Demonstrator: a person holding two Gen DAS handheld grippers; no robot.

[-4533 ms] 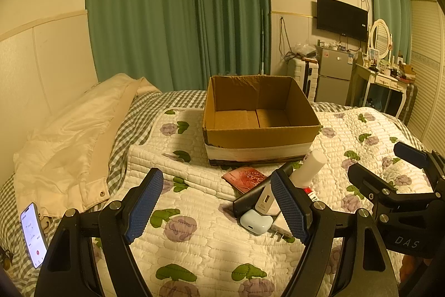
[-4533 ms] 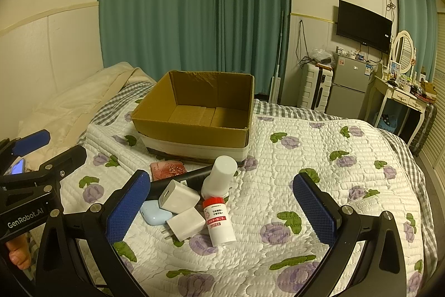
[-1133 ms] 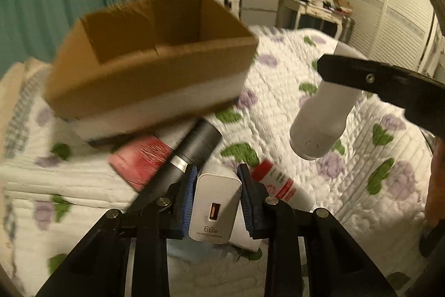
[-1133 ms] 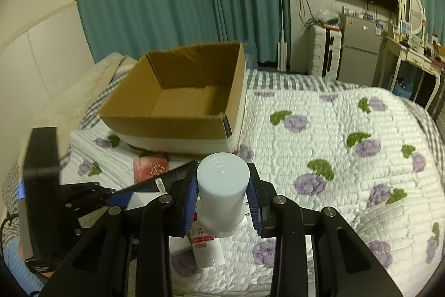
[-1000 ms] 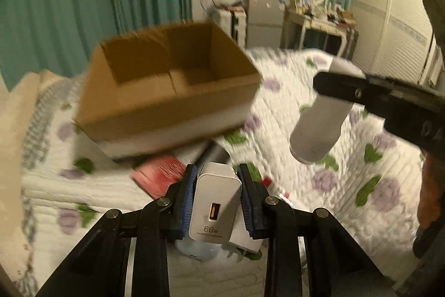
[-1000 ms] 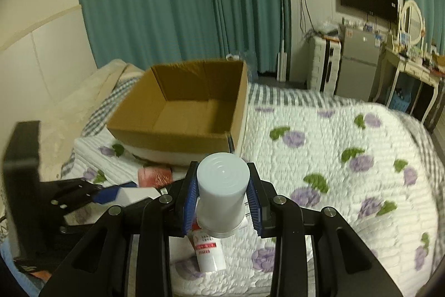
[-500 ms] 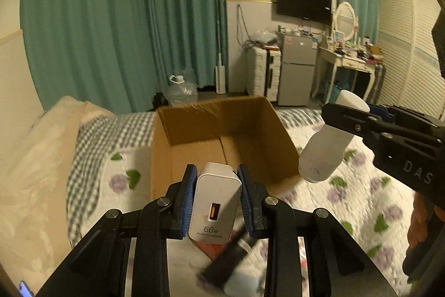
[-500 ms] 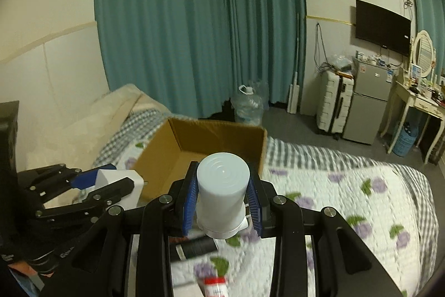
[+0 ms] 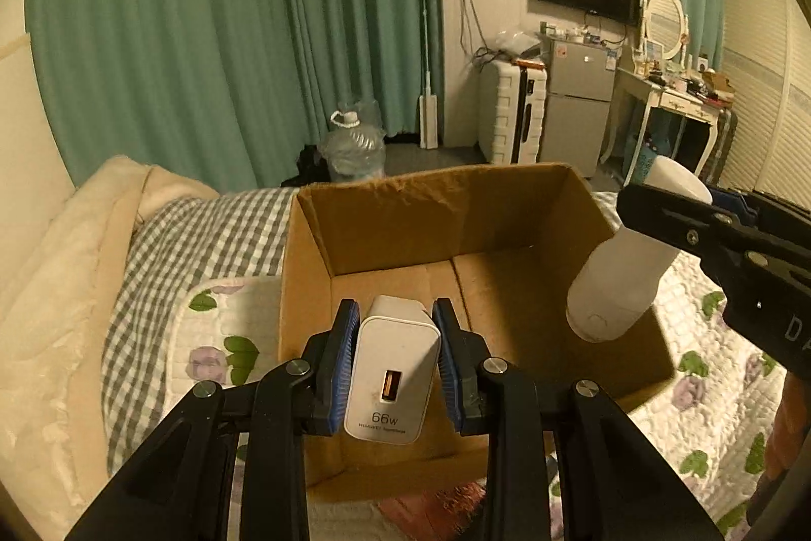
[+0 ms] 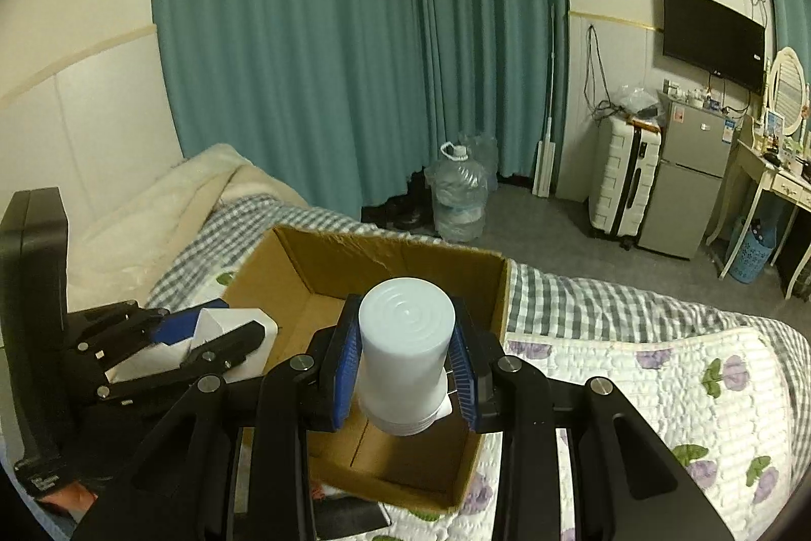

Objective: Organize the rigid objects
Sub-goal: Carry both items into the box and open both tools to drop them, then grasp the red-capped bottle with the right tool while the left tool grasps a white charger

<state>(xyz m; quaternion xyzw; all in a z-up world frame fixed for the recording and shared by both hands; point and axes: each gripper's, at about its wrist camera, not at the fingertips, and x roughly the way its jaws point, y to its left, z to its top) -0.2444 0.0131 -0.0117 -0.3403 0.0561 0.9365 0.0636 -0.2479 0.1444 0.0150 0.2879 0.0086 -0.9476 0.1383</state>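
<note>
My left gripper (image 9: 395,328) is shut on a white 66W charger (image 9: 393,368) and holds it over the near left part of the open cardboard box (image 9: 507,206). My right gripper (image 10: 405,346) is shut on a white cylindrical bottle (image 10: 403,348), held over the box (image 10: 385,252). The bottle also shows in the left wrist view (image 9: 623,277), above the box's right side. The left gripper with the charger (image 10: 238,328) shows at the left of the right wrist view. The box's floor looks bare.
The box sits on a bed with a floral quilt (image 9: 709,389) and a checked sheet (image 9: 203,237). A red packet (image 9: 431,505) and a dark object (image 10: 349,515) lie in front of the box. A cream blanket (image 9: 50,287) lies left. A water jug (image 10: 458,196) stands beyond the bed.
Both grippers have closed on the charger and the bottle, lifted them off the quilt, and moved forward to hold them over the box.
</note>
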